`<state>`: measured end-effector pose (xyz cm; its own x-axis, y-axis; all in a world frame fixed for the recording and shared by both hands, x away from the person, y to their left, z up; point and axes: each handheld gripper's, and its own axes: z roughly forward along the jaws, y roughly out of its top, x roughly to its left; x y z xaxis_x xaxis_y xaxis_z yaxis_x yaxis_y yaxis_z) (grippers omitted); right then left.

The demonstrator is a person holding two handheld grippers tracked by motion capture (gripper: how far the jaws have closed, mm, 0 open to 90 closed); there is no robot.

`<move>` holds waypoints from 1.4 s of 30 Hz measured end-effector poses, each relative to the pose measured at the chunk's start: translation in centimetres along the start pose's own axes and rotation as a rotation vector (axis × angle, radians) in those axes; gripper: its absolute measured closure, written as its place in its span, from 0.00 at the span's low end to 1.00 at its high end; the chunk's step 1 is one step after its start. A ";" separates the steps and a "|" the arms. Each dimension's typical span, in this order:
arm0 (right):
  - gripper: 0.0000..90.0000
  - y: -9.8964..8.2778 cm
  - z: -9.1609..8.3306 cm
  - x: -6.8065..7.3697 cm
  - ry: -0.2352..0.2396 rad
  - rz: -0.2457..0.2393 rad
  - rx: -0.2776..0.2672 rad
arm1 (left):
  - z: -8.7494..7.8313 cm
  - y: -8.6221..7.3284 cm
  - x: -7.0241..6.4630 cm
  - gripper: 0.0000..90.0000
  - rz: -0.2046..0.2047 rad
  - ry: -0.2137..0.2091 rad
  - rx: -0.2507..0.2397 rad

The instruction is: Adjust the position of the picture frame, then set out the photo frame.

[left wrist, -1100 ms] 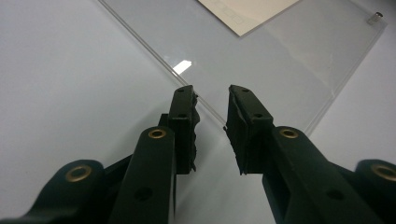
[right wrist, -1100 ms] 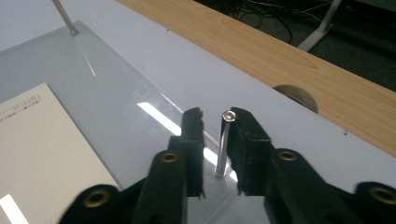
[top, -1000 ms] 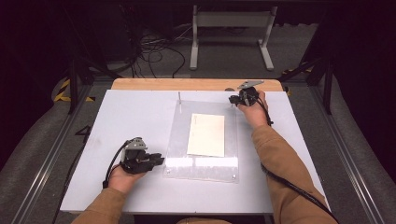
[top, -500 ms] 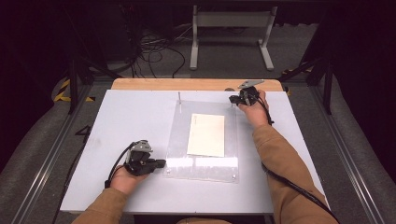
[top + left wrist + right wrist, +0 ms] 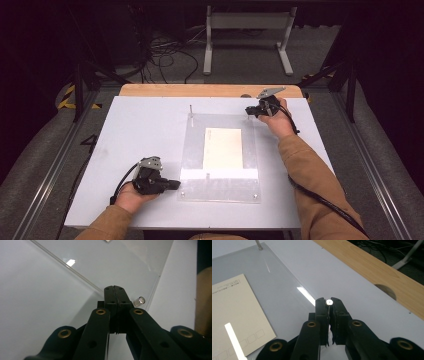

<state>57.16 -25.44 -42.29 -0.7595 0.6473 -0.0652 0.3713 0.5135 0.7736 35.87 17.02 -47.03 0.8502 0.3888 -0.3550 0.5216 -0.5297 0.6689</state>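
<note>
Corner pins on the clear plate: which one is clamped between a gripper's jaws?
The far-right pin, its round top showing between the jaws of the right gripper. The far-left pin stands free, and the near-left stud sits beside the left gripper.

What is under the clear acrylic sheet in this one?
Through the clear acrylic sheet a cream paper card lies flat on the white table. The card's underside is hidden.

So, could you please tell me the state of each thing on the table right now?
Left gripper: shut, at the near left corner of the clear sheet.
Right gripper: shut on the metal pin at the far right corner.
Clear sheet: lying flat on the table.
Cream card: flat under the sheet.
</note>
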 end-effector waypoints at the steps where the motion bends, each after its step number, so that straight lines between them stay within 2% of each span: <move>1: 0.94 -0.1 -0.2 0.2 0.012 -0.008 0.002 | 0.1 0.0 -0.3 1.00 0.010 -0.010 0.008; 5: 0.94 -1.0 -1.0 0.6 0.043 -0.015 -0.013 | 0.3 -0.2 -1.3 1.00 0.039 -0.028 0.033; 7: 0.93 -1.4 -1.4 0.8 0.058 -0.012 -0.023 | 0.5 -0.4 -1.8 1.00 0.057 -0.061 0.044; 9: 0.93 -1.7 -1.8 1.1 0.069 -0.020 -0.024 | 0.5 -0.4 -2.0 1.00 0.058 -0.074 0.040; 10: 0.93 -1.8 -2.0 1.3 0.072 -0.030 -0.019 | 0.7 -0.5 -2.3 0.99 0.071 -0.097 0.054; 11: 0.93 -1.9 -2.1 1.4 0.076 -0.036 -0.017 | 0.7 -0.5 -2.5 1.00 0.080 -0.103 0.058; 14: 0.93 -2.1 -2.4 1.6 0.086 -0.038 -0.015 | 0.8 -0.6 -2.8 1.00 0.092 -0.106 0.066; 19: 0.92 -3.0 -3.0 1.7 0.124 -0.003 -0.046 | 0.9 -0.7 -3.2 0.99 0.119 -0.135 0.080; 22: 0.92 -3.4 -3.2 1.7 0.126 0.004 -0.063 | 0.8 -0.5 -3.2 0.98 0.131 -0.125 0.084; 23: 0.91 -3.5 -3.2 1.8 0.122 0.013 -0.071 | 0.7 -0.3 -3.1 0.96 0.129 -0.126 0.071; 26: 0.84 -3.5 -3.7 2.2 0.093 0.023 -0.117 | 0.1 0.4 -3.0 0.92 0.143 -0.083 0.019; 29: 0.80 -3.4 -4.3 2.4 0.078 0.036 -0.144 | -0.6 0.7 -2.9 0.90 0.132 -0.039 -0.037; 32: 0.77 -3.4 -5.1 2.6 0.051 0.027 -0.144 | -1.5 1.0 -2.6 0.88 0.130 0.017 -0.107; 33: 0.77 -3.4 -5.1 2.6 0.051 0.027 -0.144 | -1.5 1.0 -2.6 0.87 0.130 0.017 -0.107; 35: 0.76 -3.6 -5.6 2.8 0.022 0.008 -0.146 | -2.0 1.1 -2.3 0.85 0.131 0.059 -0.143; 37: 0.74 -3.9 -6.1 2.8 0.004 0.005 -0.157 | -2.4 1.1 -2.1 0.78 0.099 0.097 -0.180; 38: 0.74 -4.1 -6.3 2.8 -0.004 0.006 -0.172 | -2.5 1.1 -2.0 0.77 0.109 0.113 -0.191; 39: 0.74 -4.3 -6.4 2.8 -0.005 0.011 -0.181 | -2.6 1.1 -2.0 0.75 0.095 0.134 -0.207; 40: 0.74 -4.5 -6.6 2.8 -0.002 0.018 -0.189 | -2.8 1.1 -1.9 0.72 0.105 0.158 -0.217; 42: 0.75 -4.8 -6.8 2.9 -0.001 0.029 -0.210 | -3.0 1.1 -1.8 0.67 0.092 0.195 -0.243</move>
<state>49.58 -29.87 -41.91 -0.7497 0.6604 -0.0418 0.2734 0.3667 0.8893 34.71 18.05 -43.68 0.8510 0.4970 -0.1695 0.3904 -0.3831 0.8372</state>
